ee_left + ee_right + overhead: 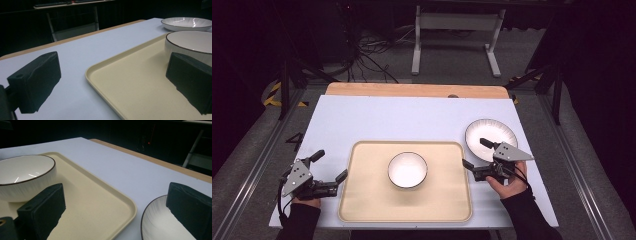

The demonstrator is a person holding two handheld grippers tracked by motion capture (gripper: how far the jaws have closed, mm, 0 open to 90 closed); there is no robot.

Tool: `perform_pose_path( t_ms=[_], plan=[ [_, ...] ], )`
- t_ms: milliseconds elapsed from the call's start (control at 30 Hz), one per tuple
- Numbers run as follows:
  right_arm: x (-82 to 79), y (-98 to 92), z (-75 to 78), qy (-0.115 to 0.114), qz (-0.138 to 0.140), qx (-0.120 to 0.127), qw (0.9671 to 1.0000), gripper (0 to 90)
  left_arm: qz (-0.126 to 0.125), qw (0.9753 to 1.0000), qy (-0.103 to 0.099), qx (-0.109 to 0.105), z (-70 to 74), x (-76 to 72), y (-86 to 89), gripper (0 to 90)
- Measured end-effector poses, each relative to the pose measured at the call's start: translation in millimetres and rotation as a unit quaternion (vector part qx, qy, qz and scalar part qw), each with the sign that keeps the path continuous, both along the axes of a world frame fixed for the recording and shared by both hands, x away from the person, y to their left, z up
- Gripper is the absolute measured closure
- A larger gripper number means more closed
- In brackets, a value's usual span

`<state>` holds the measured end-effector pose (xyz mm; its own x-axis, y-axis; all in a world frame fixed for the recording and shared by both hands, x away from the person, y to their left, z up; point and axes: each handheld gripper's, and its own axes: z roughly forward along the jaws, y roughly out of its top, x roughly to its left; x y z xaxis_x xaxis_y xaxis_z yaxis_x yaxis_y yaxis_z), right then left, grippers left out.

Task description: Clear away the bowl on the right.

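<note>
In the high view your surface (377, 117) reads as a smooth, matte, pale blue-white sheet with a strip of bare wood along its far edge. A cream tray (362, 200), rectangular with rounded corners and a low raised lip, lies in the lower middle of the frame; its finish looks dull and plastic. In the middle of the tray stands a round white bowl (407, 170) with a thin dark rim, glossy inside and finely ribbed on the outer wall, as the right gripper view shows. At the right of the frame, off the tray and directly on the surface, lies a shallow white plate (490, 134) with the same dark rim and fine radial fluting. Your left claw (331, 165) sits at the lower left, just beside the tray's left edge, its blocky black jaws wide apart and gripping nothing; your hand wraps its body from behind, with the sleeve entering from the bottom edge. In the left gripper view one jaw hangs over the surface and the other over the tray, near the bowl. Your right claw (474, 152) is at the right, jaws also spread and empty, angled toward the upper left, one jaw over the plate's near rim and the other by the tray's right edge.
</note>
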<state>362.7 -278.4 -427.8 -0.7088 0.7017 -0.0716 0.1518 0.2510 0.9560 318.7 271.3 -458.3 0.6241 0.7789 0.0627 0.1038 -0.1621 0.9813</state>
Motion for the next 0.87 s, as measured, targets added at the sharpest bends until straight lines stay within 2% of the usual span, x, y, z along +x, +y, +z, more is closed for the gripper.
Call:
perform_pose_path(
  t_ms=[133,267,400,867],
  plan=[
    [-2.6,-2.9,-7.2,0.001,-0.005,-0.005,1.0000,2.4,-0.001,1.0000,0.002,-0.003,0.1,0.3,0.4,0.3],
    [-4.9,-4.3,-17.2,0.012,-0.010,-0.003,0.9999,2.3,-0.003,1.0000,0.005,-0.002,0.5,0.2,0.6,0.3],
    [-7.4,-4.1,-19.5,0.013,-0.012,-0.003,0.9998,2.3,-0.005,0.9998,0.016,-0.015,0.8,1.1,2.1,0.2],
    [-8.3,-2.2,-24.3,0.017,-0.010,-0.005,0.9998,2.4,-0.007,0.9999,0.012,-0.010,0.7,0.8,1.8,0.2]
  ],
)
